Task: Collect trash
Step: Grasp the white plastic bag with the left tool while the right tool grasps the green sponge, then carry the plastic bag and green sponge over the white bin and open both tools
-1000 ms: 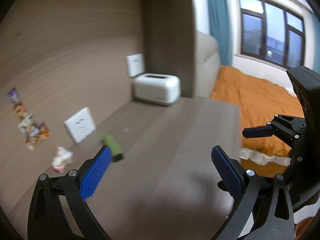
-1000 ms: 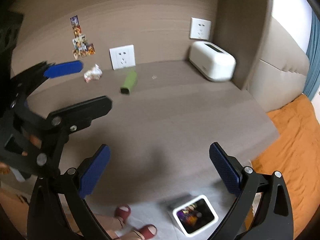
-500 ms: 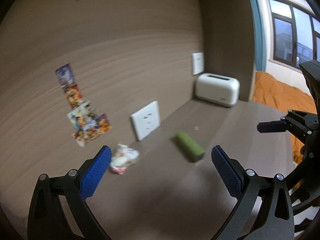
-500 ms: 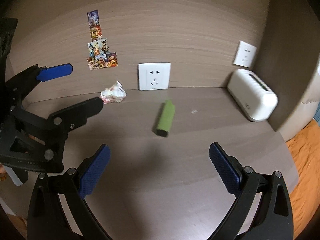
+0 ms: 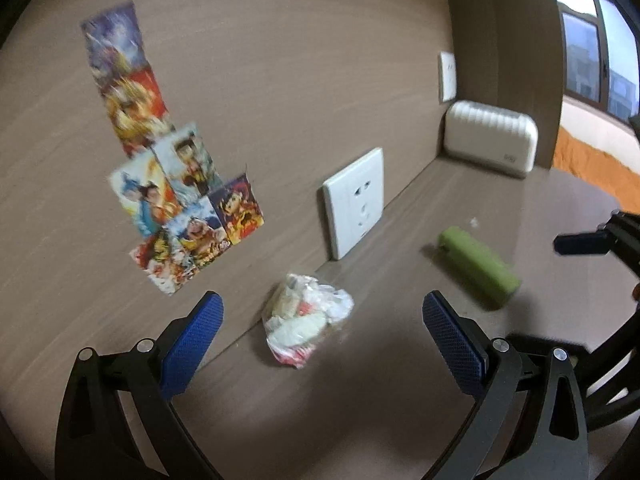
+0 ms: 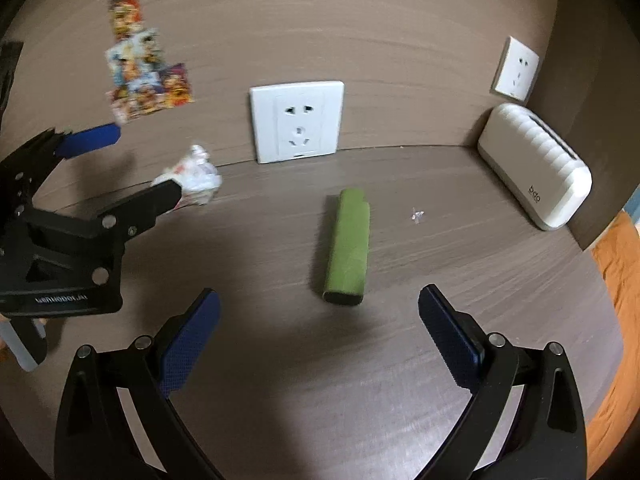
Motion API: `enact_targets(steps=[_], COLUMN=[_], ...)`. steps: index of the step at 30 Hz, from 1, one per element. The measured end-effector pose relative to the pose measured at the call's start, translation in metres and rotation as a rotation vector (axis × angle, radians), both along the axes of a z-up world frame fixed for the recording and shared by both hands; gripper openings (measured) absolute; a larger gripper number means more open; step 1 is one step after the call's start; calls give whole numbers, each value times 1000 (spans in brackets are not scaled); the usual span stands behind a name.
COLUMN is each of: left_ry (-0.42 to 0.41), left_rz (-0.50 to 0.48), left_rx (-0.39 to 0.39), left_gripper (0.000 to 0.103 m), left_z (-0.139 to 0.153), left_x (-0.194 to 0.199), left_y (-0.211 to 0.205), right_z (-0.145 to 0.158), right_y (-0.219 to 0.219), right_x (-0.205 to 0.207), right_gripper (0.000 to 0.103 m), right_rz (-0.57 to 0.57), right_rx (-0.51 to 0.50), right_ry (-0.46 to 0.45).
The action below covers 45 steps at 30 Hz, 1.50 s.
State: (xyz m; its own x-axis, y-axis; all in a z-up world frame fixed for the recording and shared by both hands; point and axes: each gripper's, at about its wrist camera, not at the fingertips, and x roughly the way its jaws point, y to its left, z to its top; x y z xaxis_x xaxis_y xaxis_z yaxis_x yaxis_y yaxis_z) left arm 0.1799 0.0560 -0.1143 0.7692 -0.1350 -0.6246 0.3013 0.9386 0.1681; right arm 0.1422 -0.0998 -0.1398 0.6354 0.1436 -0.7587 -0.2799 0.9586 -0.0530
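Note:
A crumpled white and red plastic wrapper (image 5: 306,316) lies on the brown desk (image 5: 360,400) by the back wall. My left gripper (image 5: 322,344) is open, with the wrapper just ahead between its blue pads. The wrapper also shows in the right wrist view (image 6: 194,178), partly behind the left gripper (image 6: 120,168). A green oblong tube (image 6: 348,246) lies on the desk, also seen in the left wrist view (image 5: 478,266). My right gripper (image 6: 318,340) is open, with the tube's near end just ahead of its pads.
A white wall socket (image 6: 297,120) sits on the back panel above the desk. Colourful stickers (image 5: 180,200) are on the wall at left. A white ribbed box (image 6: 536,164) stands at the right corner. A tiny scrap (image 6: 417,215) lies on the desk. An orange bed (image 5: 592,160) is beyond.
Both grippers moved forward and closer to the desk. The wrapper now sits between the left pads and the green tube is nearer the right pads. Both stay open.

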Motion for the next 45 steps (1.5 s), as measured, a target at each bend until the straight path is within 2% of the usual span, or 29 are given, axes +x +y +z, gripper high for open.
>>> enact_targets(steps=[6, 8, 9, 10, 11, 13, 14, 16, 22, 27, 30, 36, 45], left_ry=[60, 117, 133, 140, 158, 215, 238, 238, 248, 246, 244, 247, 282], left_rz=[-34, -50, -55, -61, -71, -77, -83, -82, -68, -66, -101, -242, -509], left_rx=[6, -15, -32, -51, -70, -69, -82, -90, -109, -141, -161, -138, -114], left_gripper=[98, 98, 95, 90, 80, 65, 56, 55, 54, 54, 54, 54, 54], left_z=[-25, -33, -34, -34, -36, -43, -46, -45, -39, -23, -13, 1, 9], left_x=[30, 43, 46, 50, 55, 64, 67, 66, 49, 8, -22, -78, -149], left_y=[2, 3, 5, 6, 8, 7, 8, 10, 15, 11, -4, -60, -183], right_z=[-20, -25, -27, -29, -31, -34, -36, -37, -27, -5, 6, 31, 48], right_y=[-3, -3, -2, 0, 1, 3, 4, 3, -13, -33, -50, -102, -213], right_x=[29, 36, 37, 38, 38, 39, 39, 39, 33, 8, -13, -77, -177], right_gripper=[97, 88, 80, 71, 67, 49, 44, 28, 27, 27, 27, 27, 27], right_rz=[-82, -92, -99, -98, -96, -92, -91, -96, -112, -95, -69, -69, -254], right_rx=[46, 64, 58, 52, 50, 50, 48, 50, 116, 171, 216, 217, 178], right_ry=[36, 53, 49, 46, 44, 43, 50, 43, 56, 35, 50, 35, 7])
